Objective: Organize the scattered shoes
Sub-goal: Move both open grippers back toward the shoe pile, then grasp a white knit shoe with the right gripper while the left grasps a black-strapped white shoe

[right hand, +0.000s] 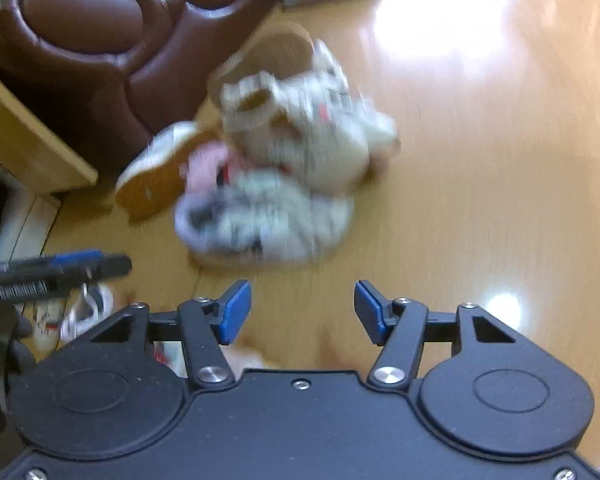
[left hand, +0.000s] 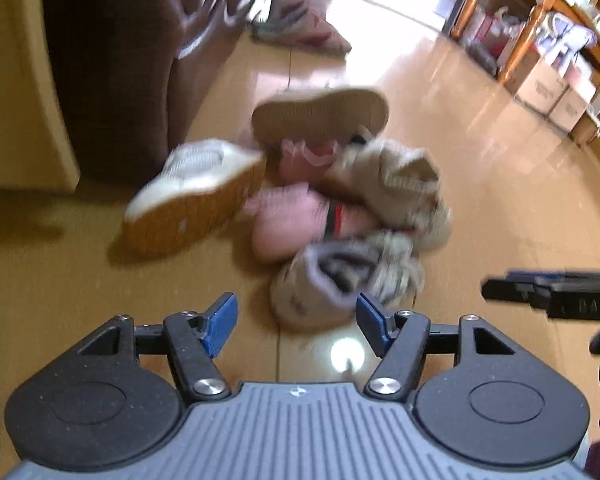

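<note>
A: Jaws first. My left gripper [left hand: 297, 322] stands with its jaws apart and nothing between them; my right gripper [right hand: 303, 310] is the same, jaws apart over bare floor [right hand: 480, 208], holding nothing.

B: So no shoe in hand. Where are the shoes?

A: Piled in a heap beside the brown leather armchair [right hand: 100, 40]. In the left wrist view, the white sneaker with the tan sole [left hand: 196, 192] lies tipped on its side, nearest the armchair. Just past it, away from the armchair, sits something pink [left hand: 288, 216], and a beige sandal [left hand: 320, 114] is flipped sole-up behind that. A beige knit shoe [left hand: 396, 184] leans over the pink ones, and a grey-lined sneaker [left hand: 336, 280] lies on the heap's near edge, closest to my left jaws.

B: Anything paired or lined up?

A: Not that I can see. They overlap and touch, some overturned. I judge the sorting barely begun: the whole heap remains to be separated, matched and set in order.

B: Other shoes?

A: The right wrist view shows a white shoe [right hand: 88, 308] on the floor, well apart from the armchair, under my left gripper. The blur hides the details.
</note>
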### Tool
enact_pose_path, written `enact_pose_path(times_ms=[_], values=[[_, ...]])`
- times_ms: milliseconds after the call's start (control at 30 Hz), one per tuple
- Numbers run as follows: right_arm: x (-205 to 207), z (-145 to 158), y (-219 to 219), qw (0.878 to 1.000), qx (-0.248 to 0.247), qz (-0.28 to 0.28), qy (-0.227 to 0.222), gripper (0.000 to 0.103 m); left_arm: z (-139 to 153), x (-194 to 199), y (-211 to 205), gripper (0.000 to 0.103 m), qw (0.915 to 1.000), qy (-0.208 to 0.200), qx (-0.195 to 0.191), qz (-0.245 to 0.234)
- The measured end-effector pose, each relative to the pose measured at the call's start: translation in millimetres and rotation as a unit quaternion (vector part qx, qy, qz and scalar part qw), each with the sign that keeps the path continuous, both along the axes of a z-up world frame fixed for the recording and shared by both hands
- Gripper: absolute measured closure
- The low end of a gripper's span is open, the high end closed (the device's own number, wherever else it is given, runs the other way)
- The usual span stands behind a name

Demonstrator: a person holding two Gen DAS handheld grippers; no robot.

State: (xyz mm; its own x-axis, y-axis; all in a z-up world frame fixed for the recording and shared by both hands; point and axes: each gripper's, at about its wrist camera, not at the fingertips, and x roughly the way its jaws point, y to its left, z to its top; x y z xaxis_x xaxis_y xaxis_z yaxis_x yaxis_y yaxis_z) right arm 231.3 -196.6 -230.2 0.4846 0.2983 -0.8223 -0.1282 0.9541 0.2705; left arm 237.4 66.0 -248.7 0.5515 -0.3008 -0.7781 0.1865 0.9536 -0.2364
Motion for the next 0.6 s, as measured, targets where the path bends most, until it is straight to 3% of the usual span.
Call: enact_pose_path(times_ms=[100,267,600], values=[[27,13,7,0.999,-0.007,0.018,-0.034,0.044,7,11,-6,0.038,0.9998,-0.018,-0.006,0.001],[64,17,17,0.998,-0.004,0.034,-0.053,0.047,7,24,-8,0.038,0.9996,-0.025,-0.012,-0.002],[97,-10,33,0.993,-0.048,0.101,-0.027,0.051,-19,35,2,0.038,0.9997,-0.009,-0.023,0.008]])
